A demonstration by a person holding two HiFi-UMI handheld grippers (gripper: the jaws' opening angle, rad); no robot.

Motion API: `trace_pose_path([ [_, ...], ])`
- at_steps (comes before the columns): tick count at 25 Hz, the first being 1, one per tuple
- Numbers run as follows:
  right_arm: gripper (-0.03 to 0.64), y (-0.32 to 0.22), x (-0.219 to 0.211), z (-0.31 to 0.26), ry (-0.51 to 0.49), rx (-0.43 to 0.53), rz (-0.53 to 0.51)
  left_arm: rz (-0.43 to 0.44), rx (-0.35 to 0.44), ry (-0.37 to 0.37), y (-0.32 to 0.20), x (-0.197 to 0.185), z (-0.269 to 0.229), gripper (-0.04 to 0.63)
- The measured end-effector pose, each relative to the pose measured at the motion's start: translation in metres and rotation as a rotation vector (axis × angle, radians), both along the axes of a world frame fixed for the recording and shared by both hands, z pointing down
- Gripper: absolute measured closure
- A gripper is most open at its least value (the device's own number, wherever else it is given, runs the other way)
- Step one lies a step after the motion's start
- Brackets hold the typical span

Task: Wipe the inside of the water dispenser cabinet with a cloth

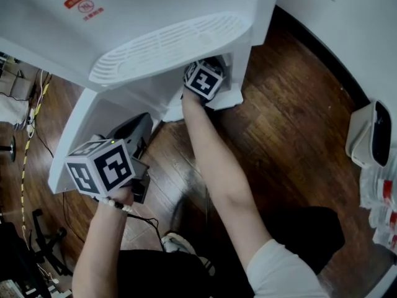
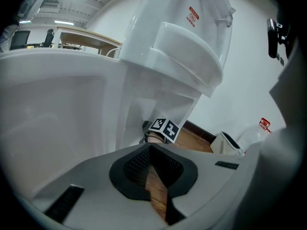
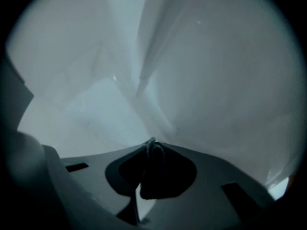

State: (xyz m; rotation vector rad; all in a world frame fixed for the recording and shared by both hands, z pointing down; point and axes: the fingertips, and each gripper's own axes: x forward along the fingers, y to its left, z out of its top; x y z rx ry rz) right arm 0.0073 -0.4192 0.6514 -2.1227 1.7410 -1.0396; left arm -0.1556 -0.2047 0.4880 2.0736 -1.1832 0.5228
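Cloth, a dark bunched wad, sat pinched between the closed fingers of the right gripper. That gripper reached into the water dispenser cabinet, close to its white inner walls. The left gripper hung outside beside a white panel, above the wooden floor, its fingers narrowed to a slit with nothing between them.

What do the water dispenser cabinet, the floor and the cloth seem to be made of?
Water dispenser cabinet: probably white plastic, smooth, with moulded ribs and a slight sheen.
Floor: dark wood or wood-look planks, with visible grain and seams.
Cloth: seemingly soft textile in bunched folds; too dark to say more.
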Motion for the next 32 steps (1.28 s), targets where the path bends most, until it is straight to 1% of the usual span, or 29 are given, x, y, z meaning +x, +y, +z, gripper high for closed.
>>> trace_pose_path([
  [4, 0.576, -0.002, -0.028, 0.001, -0.049, 0.019, -0.126, 0.022, 0.005, -0.004, 0.001, 0.006, -0.001, 0.606],
  [7, 0.576, -0.005, -0.062, -0.004, -0.082, 0.04, -0.231, 0.024, 0.008, -0.005, 0.002, 0.007, -0.003, 0.606],
  [9, 0.577, -0.004, -0.085, -0.005, -0.097, 0.038, -0.292, 0.021, 0.01, -0.009, 0.003, 0.006, -0.004, 0.606],
  [12, 0.576, -0.003, -0.114, -0.003, -0.095, 0.021, -0.381, 0.021, 0.014, -0.016, 0.004, 0.003, -0.005, 0.606],
  [15, 0.577, 0.001, -0.134, 0.002, -0.101, -0.015, -0.469, 0.017, 0.016, -0.016, 0.004, 0.001, -0.007, 0.606],
  [19, 0.577, 0.01, -0.151, 0.006, -0.113, -0.056, -0.568, 0.02, 0.019, -0.019, 0.004, 0.003, -0.008, 0.606],
  [22, 0.577, 0.014, -0.16, 0.006, -0.12, -0.059, -0.616, 0.028, 0.022, -0.021, 0.004, 0.007, -0.009, 0.606],
  [23, 0.577, 0.016, -0.157, 0.006, -0.112, -0.057, -0.609, 0.029, 0.023, -0.023, 0.005, 0.009, -0.009, 0.606],
  [25, 0.576, 0.016, -0.139, 0.006, -0.065, -0.056, -0.536, 0.031, 0.024, -0.03, 0.005, 0.009, -0.009, 0.606],
  [28, 0.575, 0.016, -0.091, 0.01, 0.007, -0.067, -0.374, 0.028, 0.028, -0.033, 0.005, 0.009, -0.011, 0.606],
  [30, 0.575, 0.017, -0.061, 0.009, 0.022, -0.062, -0.269, 0.026, 0.03, -0.033, 0.005, 0.009, -0.011, 0.606],
  [32, 0.575, 0.02, -0.036, 0.01, 0.01, -0.065, -0.166, 0.027, 0.031, -0.032, 0.005, 0.01, -0.011, 0.606],
])
